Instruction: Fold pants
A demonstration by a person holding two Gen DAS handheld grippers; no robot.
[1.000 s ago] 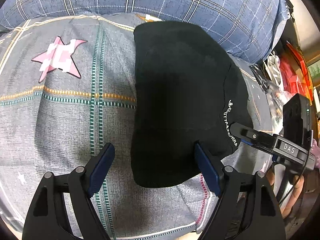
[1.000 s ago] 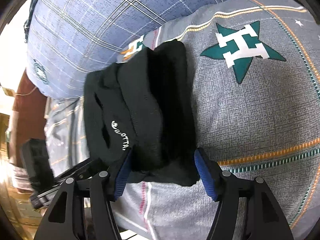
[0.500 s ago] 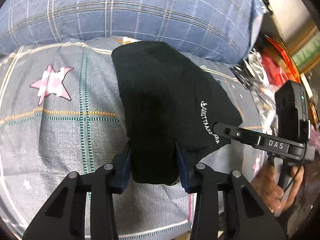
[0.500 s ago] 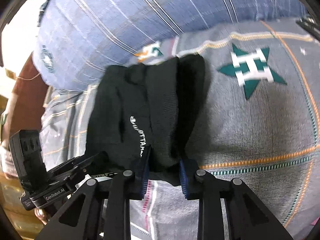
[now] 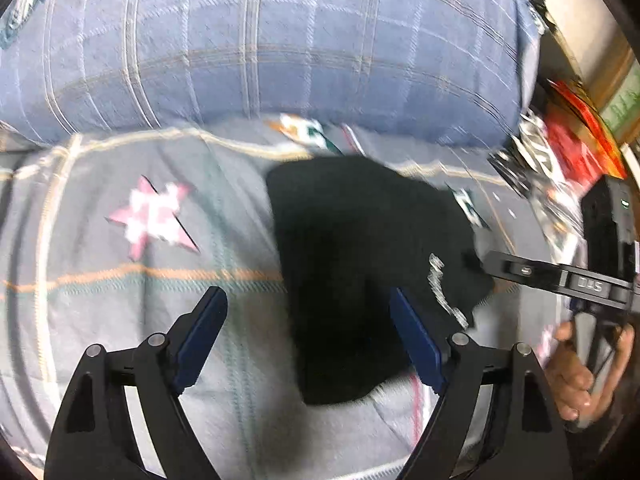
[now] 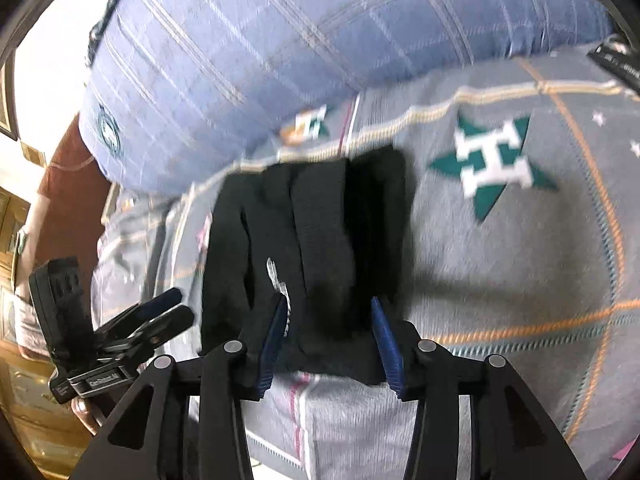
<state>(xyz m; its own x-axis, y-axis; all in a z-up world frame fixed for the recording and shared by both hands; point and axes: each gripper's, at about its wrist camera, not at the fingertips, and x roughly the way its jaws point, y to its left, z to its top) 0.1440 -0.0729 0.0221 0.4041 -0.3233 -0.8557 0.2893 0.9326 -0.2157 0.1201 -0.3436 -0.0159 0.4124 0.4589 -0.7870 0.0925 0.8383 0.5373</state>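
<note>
The pants point(image 5: 360, 280), black and already folded into a thick stack, lie on the bed point(image 5: 120, 320) near its front edge, just short of the blue plaid pillow point(image 5: 260, 40) across the far side. They look like soft knit cloth: light, limp, not slippery, with nothing to break, but the layers would likely slide over one another or spring open if lifted by a single ply. My judgement is that the best hold is the near edge of the stack, pinching all layers together, one grip toward each side so the bundle does not sag in the middle. The left hand-held gripper point(image 5: 308, 336) stands with its jaws wide apart, one blue pad over bare bedding and the other over the cloth, holding nothing. The right hand-held gripper point(image 6: 330, 344) has its jaws partly apart, straddling the near edge of the stack; cloth lies between the pads, yet a gap shows on each side, so I judge it not clamped, though blur leaves some doubt. The left wrist view shows the flat top of the stack, white lettering near its right edge, a pink star point(image 5: 154, 216) on the bedding to the left, and red clutter point(image 5: 576, 148) beyond the bed's right side. The right wrist view alone shows the separate folds as ridges, a green star point(image 6: 492, 164) to the right, and wooden furniture point(image 6: 24, 380) off the bed's left edge.
</note>
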